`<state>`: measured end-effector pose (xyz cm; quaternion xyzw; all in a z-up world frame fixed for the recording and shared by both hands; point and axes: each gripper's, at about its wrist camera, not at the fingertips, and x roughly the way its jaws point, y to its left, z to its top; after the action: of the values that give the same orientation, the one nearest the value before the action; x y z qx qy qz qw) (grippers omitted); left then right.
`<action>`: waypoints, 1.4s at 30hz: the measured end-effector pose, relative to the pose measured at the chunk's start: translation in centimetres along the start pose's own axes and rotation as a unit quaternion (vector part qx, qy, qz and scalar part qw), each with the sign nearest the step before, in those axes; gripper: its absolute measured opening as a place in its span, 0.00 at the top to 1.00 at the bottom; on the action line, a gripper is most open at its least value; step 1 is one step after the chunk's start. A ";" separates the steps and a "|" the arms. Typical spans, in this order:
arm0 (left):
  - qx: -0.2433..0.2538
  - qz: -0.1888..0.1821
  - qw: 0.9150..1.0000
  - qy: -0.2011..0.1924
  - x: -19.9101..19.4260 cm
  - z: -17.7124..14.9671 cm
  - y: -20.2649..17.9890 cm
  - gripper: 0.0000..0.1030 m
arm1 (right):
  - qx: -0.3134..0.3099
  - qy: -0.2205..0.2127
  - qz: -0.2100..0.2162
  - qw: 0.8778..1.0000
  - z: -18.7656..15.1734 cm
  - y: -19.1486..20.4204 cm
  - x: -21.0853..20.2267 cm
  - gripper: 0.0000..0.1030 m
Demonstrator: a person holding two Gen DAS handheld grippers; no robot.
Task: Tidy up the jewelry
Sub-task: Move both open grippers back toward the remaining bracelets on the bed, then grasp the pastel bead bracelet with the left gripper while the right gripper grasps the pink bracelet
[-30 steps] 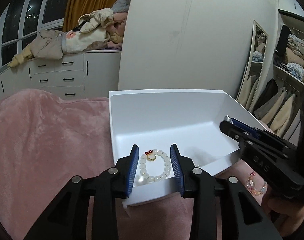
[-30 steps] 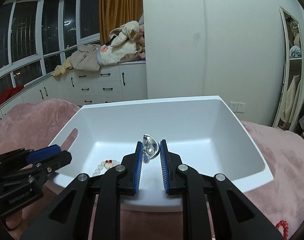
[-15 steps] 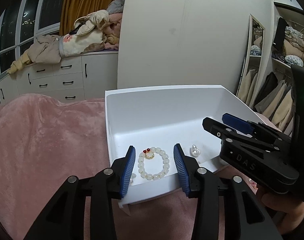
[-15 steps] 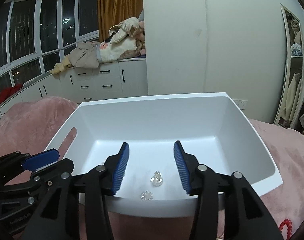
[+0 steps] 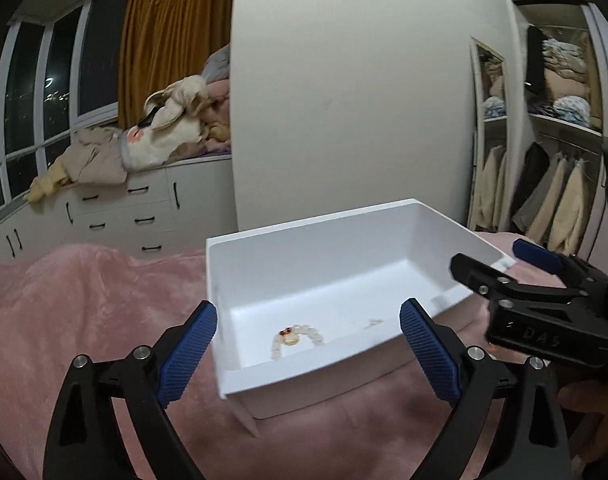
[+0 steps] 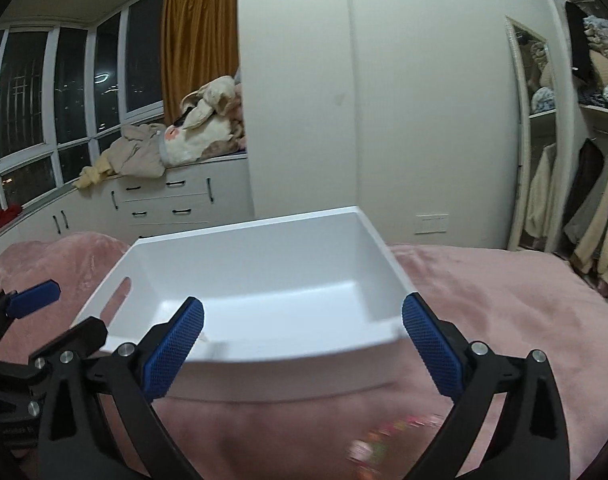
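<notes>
A bracelet (image 5: 295,338) of pale, milky beads with a small gold and red charm is seen lying on the floor of a white bin (image 5: 344,236), near its front wall and toward the left. A small pale piece (image 5: 374,322) is seen further right on the same floor; its shape cannot be made out. The bin is set on a bed covered with a pink blanket (image 5: 75,304).

The left claw (image 5: 308,354) is spread wide and still opening, with nothing between its blue pads; the front left corner of the bin is framed between them. In the left wrist view the right claw (image 5: 504,264) is seen at the right edge, beside the bin's right end.

In the right wrist view the right claw (image 6: 302,354) is likewise opening, wide and empty. The bin's floor near the front is hidden there by its front wall, so the bracelet is not shown. A blurred string of coloured beads (image 6: 388,436) is shown on the blanket in front of the bin, and the left claw (image 6: 43,312) at the left edge.
</notes>
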<state>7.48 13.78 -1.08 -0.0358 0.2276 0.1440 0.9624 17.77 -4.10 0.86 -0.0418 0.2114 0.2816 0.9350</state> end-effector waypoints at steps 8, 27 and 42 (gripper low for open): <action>0.009 -0.071 0.997 -0.006 -1.4 -0.1 -2.5 0.04 | 0.019 -0.022 -0.057 0.998 -1.4 -6.3 -6.1 0.04; 0.127 -0.159 0.977 0.066 2.9 -6.0 -13.3 0.04 | 0.065 0.060 -0.047 0.995 -12.4 -15.6 -9.9 0.18; 0.163 -0.183 0.965 0.092 7.7 -7.3 -17.9 0.04 | 0.008 0.141 0.039 0.989 -14.6 -11.3 -7.8 0.36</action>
<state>16.20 -2.35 -11.05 0.0671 0.3251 -0.0778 0.9401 12.62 -20.40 -9.55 -0.0650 0.3453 0.3075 0.8843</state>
